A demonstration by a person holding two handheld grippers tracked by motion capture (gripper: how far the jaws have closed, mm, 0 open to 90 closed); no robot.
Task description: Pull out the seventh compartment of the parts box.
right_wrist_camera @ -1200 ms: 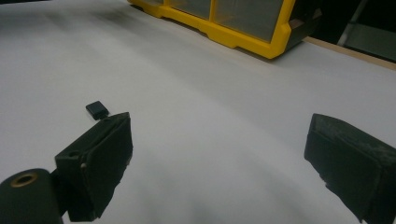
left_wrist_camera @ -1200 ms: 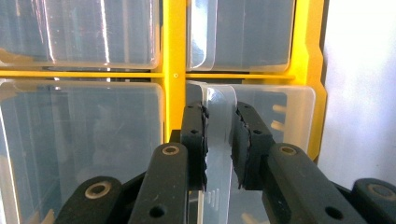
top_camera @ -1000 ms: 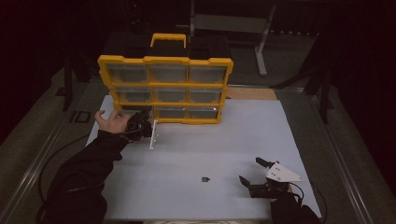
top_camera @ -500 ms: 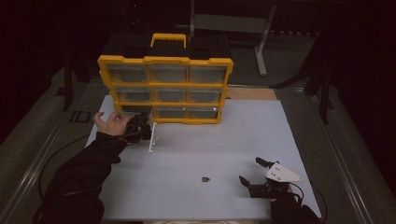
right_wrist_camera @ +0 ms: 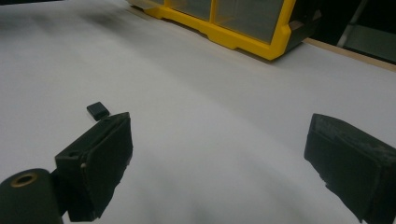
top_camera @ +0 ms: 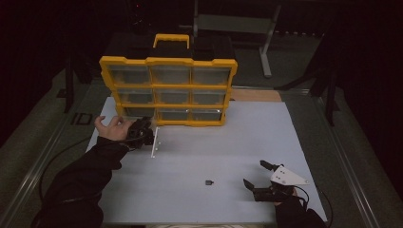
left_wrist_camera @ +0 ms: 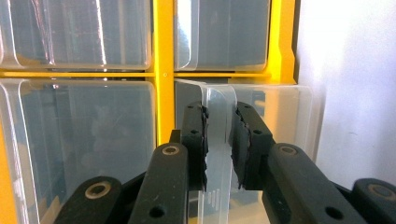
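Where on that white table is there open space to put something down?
The widest bare patch on the white table lies between the yellow drawer cabinet and the small black block. It is crowded at the cabinet's lower-left corner, where the left gripper grips a clear drawer.

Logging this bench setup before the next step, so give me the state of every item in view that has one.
Left gripper: shut on the clear drawer's front lip.
Clear drawer: pulled out of the bottom-left slot.
Yellow organizer: upright, other drawers pushed in.
Right gripper: open, holding nothing.
Small black part: lying loose on the white tabletop.
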